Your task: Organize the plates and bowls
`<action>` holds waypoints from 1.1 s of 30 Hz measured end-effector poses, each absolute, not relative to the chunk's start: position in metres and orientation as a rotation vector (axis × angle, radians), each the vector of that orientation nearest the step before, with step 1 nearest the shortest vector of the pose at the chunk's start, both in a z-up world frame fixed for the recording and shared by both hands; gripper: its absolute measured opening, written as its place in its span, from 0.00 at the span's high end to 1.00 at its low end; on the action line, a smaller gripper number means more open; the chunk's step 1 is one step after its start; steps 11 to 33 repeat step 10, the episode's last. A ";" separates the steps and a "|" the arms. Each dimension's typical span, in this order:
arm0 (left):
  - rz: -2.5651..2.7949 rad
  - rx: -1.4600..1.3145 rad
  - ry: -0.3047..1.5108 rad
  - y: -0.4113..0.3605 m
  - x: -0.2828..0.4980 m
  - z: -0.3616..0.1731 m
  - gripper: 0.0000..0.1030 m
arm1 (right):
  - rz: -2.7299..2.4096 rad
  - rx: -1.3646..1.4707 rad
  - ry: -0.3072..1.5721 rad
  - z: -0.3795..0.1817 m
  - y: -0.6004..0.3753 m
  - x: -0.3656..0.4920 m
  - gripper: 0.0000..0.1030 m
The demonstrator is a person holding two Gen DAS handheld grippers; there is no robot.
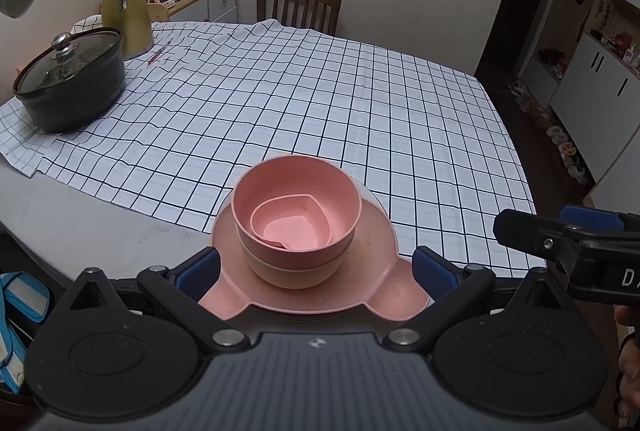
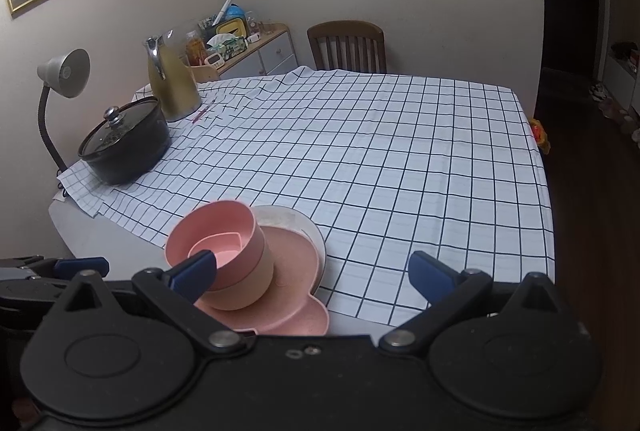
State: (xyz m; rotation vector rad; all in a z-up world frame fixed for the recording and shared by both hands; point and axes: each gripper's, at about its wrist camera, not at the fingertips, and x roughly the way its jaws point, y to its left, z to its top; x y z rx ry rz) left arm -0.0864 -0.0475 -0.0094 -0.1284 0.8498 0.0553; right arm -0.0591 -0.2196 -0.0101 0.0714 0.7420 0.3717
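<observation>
Checked tablecloth [image 1: 320, 103] bears the nested pink bowls [image 1: 294, 215] on a plate [image 1: 368, 263] at 6 o'clock (compact for storage); left gripper [image 1: 316, 271] and right gripper [image 2: 312, 271] both spread, holding nothing.

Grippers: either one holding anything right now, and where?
Nothing held. Left gripper is open, its fingers either side of the pink plate under the stacked bowls, apparently not clamped. Right gripper is open and empty.
</observation>
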 end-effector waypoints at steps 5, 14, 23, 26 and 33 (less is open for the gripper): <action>0.053 -0.127 0.860 -0.046 -0.083 -0.012 0.01 | 0.367 0.071 0.751 -0.012 -0.218 -0.056 0.00; 0.047 -0.114 0.862 -0.046 -0.081 -0.012 0.01 | 0.363 0.068 0.758 -0.013 -0.215 -0.051 0.00; 0.047 -0.114 0.862 -0.046 -0.081 -0.012 0.01 | 0.363 0.068 0.758 -0.013 -0.215 -0.051 0.00; 0.047 -0.114 0.862 -0.046 -0.081 -0.012 0.01 | 0.363 0.068 0.758 -0.013 -0.215 -0.051 0.00; 0.047 -0.114 0.862 -0.046 -0.081 -0.012 0.01 | 0.363 0.068 0.758 -0.013 -0.215 -0.051 0.00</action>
